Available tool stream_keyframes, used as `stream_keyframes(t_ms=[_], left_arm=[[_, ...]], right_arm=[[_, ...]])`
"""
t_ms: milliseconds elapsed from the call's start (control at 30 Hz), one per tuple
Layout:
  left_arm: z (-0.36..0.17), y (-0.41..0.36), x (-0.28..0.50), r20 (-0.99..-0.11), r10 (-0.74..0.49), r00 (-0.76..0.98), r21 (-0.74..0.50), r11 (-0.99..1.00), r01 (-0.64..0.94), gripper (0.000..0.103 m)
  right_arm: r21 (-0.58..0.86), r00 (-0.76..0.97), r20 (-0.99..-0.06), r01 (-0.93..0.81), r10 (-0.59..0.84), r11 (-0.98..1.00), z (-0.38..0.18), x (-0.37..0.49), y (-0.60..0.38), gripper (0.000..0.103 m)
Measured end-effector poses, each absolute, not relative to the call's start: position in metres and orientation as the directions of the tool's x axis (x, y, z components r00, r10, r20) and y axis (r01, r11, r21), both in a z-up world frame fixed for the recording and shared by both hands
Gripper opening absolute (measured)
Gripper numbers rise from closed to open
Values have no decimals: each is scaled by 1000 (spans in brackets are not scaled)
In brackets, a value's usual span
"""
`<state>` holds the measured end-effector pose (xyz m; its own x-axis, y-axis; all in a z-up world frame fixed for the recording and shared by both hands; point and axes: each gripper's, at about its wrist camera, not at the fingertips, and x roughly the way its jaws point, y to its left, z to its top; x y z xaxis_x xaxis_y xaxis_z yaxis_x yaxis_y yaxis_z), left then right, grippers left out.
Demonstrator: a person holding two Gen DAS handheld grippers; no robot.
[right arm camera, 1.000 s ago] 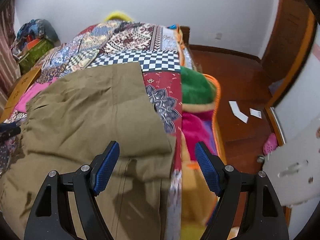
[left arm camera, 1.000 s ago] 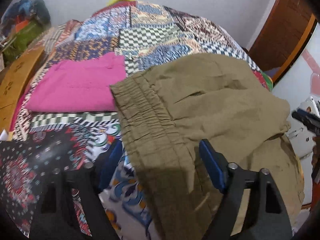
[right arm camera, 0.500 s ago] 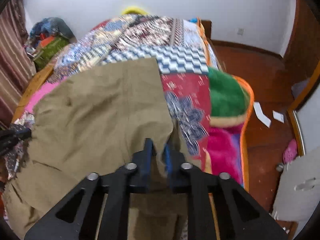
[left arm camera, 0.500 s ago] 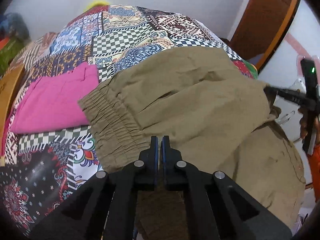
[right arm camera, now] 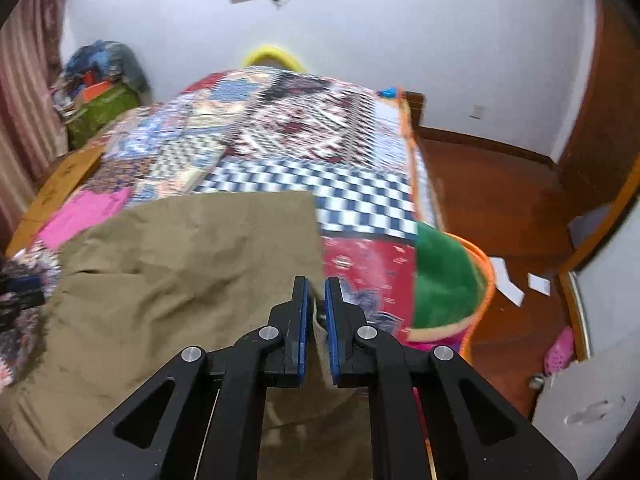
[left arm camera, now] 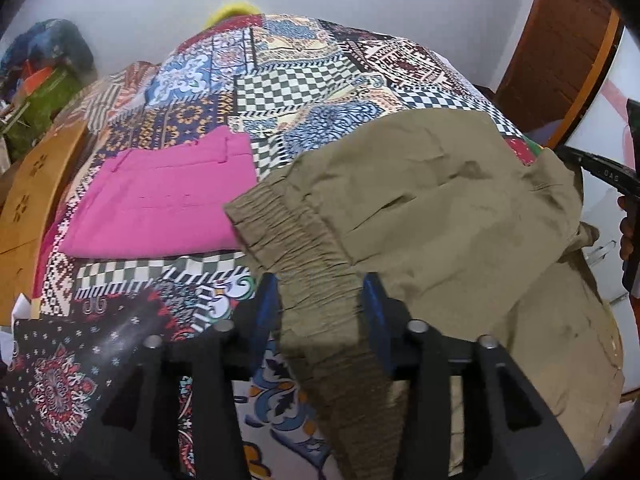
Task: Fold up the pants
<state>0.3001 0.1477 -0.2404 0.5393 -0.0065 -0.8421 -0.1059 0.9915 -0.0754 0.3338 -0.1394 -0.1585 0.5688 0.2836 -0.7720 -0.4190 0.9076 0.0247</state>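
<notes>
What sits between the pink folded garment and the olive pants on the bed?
Nothing: in the left wrist view the pink garment directly abuts the olive pants at their elastic waistband, with patchwork bedspread showing only above and below.

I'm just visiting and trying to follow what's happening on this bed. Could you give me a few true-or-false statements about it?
1. The right gripper is clamped on the olive pants. True.
2. The pink folded garment lies on top of the olive pants. False: it lies beside them on the patchwork bedspread.
3. The elastic waistband runs between the left gripper's blue pads. True; the jaws have just been opening.
4. The olive pants are folded into a neat square. False: they lie loosely draped, part hanging off the bed edge.
5. The floor is carpeted. False: it is the wooden floor.
</notes>
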Motion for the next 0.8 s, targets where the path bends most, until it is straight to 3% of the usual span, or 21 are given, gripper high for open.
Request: stream_keyframes(t_ms=[200, 267, 367, 467, 500, 533, 800], left_arm=[[-245, 157, 301, -852, 0, 524, -90, 985, -146, 48], [-241, 163, 301, -845, 8, 535, -91, 983, -159, 59], [-235, 170, 303, -830, 28, 556, -85, 981, -176, 65], [-229, 177, 312, -820, 38, 571, -82, 980, -182, 67], [-228, 180, 315, -817, 39, 576, -83, 980, -183, 68], [-228, 183, 319, -815, 38, 579, -85, 979, -184, 68], [-253, 192, 353, -841, -12, 541, -116, 981, -158, 68]], right_arm=[[-4, 495, -849, -357, 186, 934, -197, 355, -154, 6], [4, 488, -852, -359, 191, 933, -192, 354, -157, 6], [57, 492, -835, -371, 248, 927, -171, 352, -160, 11], [66, 514, -813, -384, 272, 921, -151, 352, -155, 38], [66, 527, -803, -387, 279, 920, -144, 354, -152, 52], [67, 536, -795, -388, 284, 919, -142, 355, -148, 57], [68, 504, -810, -427, 300, 902, -152, 390, -107, 57]])
